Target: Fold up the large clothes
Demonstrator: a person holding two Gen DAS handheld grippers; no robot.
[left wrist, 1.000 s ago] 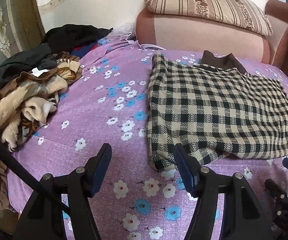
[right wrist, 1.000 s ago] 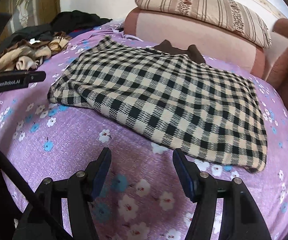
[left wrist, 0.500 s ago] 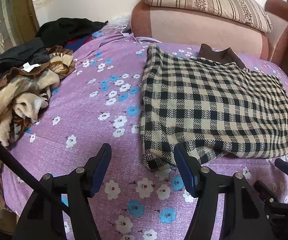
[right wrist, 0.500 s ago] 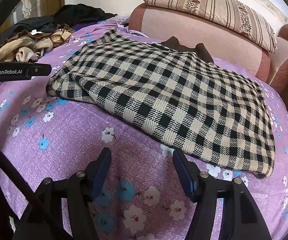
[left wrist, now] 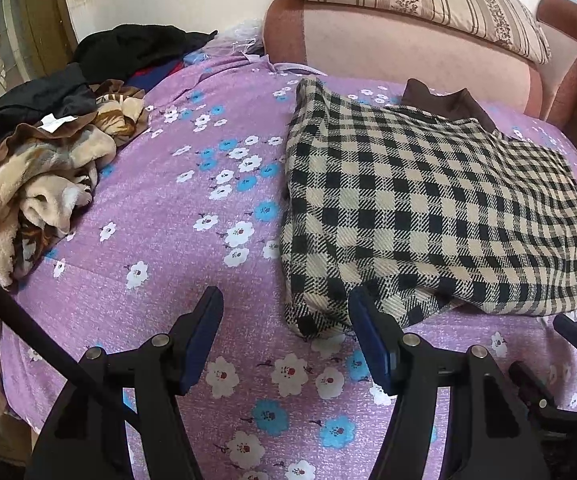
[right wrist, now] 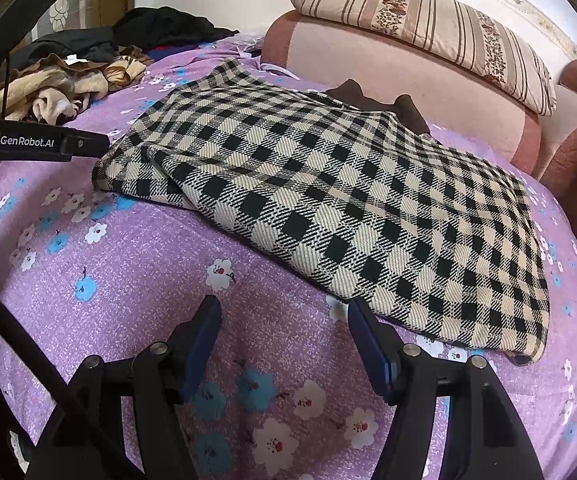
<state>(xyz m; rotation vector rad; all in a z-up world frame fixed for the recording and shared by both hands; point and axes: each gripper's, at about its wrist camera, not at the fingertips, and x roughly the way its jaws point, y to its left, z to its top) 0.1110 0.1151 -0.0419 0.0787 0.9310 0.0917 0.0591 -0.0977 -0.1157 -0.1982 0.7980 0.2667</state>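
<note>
Both tongs stood wide apart and held nothing. Left gripper hovered over the purple floral bedsheet, its right finger just beside the near left corner of the checked garment. Right gripper hovered at the garment's near edge. That garment lay folded flat on the sheet, with a brown collar at its far side. Left of the garment sat a pile of clothes; beyond it, a striped pillow.
</note>
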